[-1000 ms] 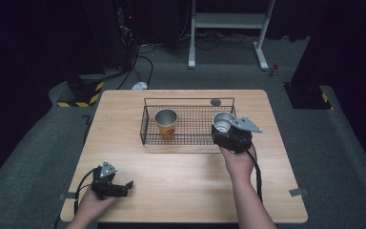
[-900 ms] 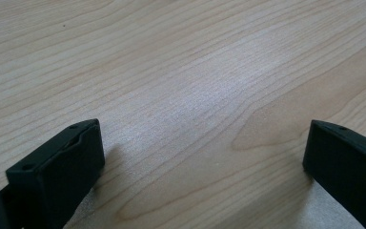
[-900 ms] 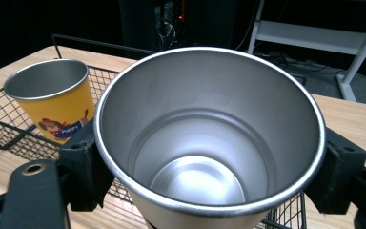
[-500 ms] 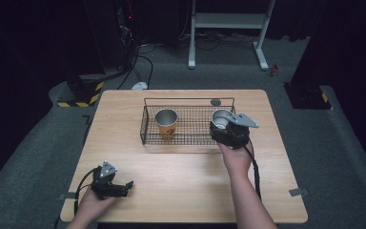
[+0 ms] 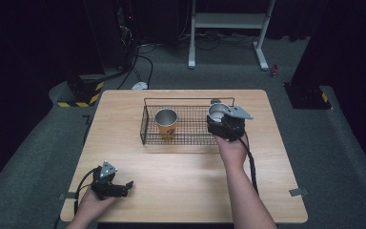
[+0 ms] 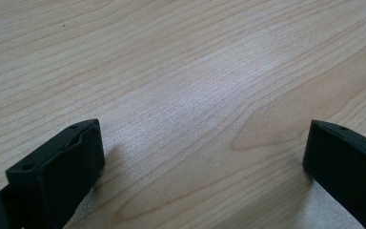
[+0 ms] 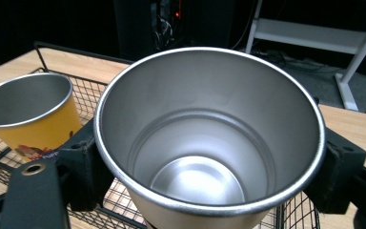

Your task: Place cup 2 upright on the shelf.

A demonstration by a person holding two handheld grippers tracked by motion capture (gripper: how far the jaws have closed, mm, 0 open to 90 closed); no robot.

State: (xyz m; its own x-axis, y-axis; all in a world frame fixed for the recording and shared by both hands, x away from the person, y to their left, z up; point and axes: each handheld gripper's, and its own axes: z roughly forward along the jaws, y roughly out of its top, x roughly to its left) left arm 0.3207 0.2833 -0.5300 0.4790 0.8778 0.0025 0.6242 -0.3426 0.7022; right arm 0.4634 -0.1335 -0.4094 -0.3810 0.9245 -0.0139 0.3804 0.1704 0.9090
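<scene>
Steel cup, upright and empty, is pinched between the jaws of the right claw at the 3 o'clock end of the wire basket, over the basket's mesh floor. Orange cup with a metal inside stands upright in the same basket toward 9 o'clock, apart from the steel one. Left claw sits low over the bare wooden tabletop near its 7 o'clock corner, jaws spread wide with nothing between them.
</scene>
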